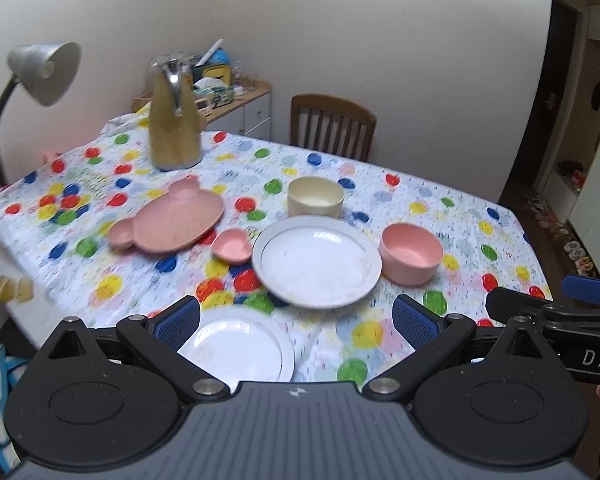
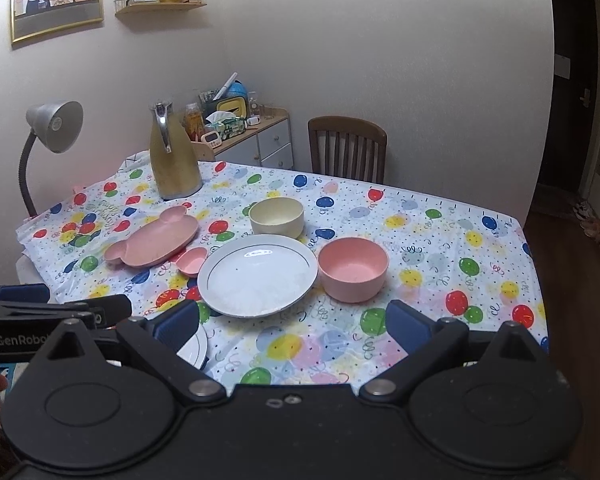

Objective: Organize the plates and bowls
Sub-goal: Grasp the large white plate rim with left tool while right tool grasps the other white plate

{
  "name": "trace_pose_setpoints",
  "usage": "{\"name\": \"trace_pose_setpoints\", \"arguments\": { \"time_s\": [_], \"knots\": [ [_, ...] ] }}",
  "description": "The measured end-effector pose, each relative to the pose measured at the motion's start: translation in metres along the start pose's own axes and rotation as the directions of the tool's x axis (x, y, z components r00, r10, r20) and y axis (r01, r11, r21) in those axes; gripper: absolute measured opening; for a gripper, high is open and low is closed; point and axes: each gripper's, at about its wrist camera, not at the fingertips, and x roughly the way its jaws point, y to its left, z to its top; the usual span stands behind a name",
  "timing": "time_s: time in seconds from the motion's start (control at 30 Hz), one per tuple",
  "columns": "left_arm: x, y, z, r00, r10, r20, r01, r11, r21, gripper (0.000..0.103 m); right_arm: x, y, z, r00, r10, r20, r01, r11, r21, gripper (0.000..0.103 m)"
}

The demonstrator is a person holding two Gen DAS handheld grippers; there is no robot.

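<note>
Table w/ balloon-print plastic cloth (image 2: 420, 232) holds all the dishes. Biggest: round white rimmed plate (image 2: 258, 276) at centre, pink bear-shaped plate (image 2: 152, 242) to its left. Smaller white plate (image 1: 240, 346) near front edge, under left gripper (image 1: 296, 318), jaws wide open, empty. Pink round bowl (image 2: 353, 269) just right of centre plate, cream bowl (image 2: 276, 217) behind it. Tiny pink heart-shaped dish (image 2: 193, 261) btwn bear plate & centre plate. Right gripper (image 2: 292, 320) also wide open, holding nothing.

On the desk (image 2: 440, 220), the cloth from 1 to 5 o'clock of the large white plate (image 2: 258, 276) lies free; the pink bowl (image 2: 353, 269) blocks 3 o'clock, the cream bowl (image 2: 276, 216) blocks 12.
</note>
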Motion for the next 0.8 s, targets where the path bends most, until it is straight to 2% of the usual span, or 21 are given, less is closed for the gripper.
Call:
{"name": "trace_pose_setpoints", "arguments": {
  "time_s": [0.07,0.17,0.37,0.63,0.8],
  "knots": [
    [0.016,0.004,0.004,0.999,-0.027,0.02,0.026,0.999,0.035,0.103,0.013,0.003,0.005,1.0,-0.019,-0.011,0.019,1.0,0.011,0.1],
    [0.044,0.013,0.013,0.998,-0.069,0.008,0.069,0.997,0.042,0.103,0.036,0.003,0.011,0.998,-0.048,-0.03,0.049,0.998,0.031,0.1],
    [0.107,0.031,0.035,0.994,-0.108,-0.021,0.109,0.992,0.059,0.103,0.086,0.004,0.018,0.994,-0.077,-0.08,0.082,0.995,0.051,0.097],
    [0.192,0.055,0.052,0.991,-0.087,-0.098,0.098,0.989,0.113,0.103,0.153,-0.003,0.017,0.976,-0.149,-0.161,0.167,0.98,0.108,0.087],
    [0.238,0.068,0.061,0.983,-0.089,-0.159,0.108,0.987,0.116,0.103,0.191,-0.007,0.014,0.962,-0.144,-0.232,0.181,0.972,0.148,0.081]
  ]
}}
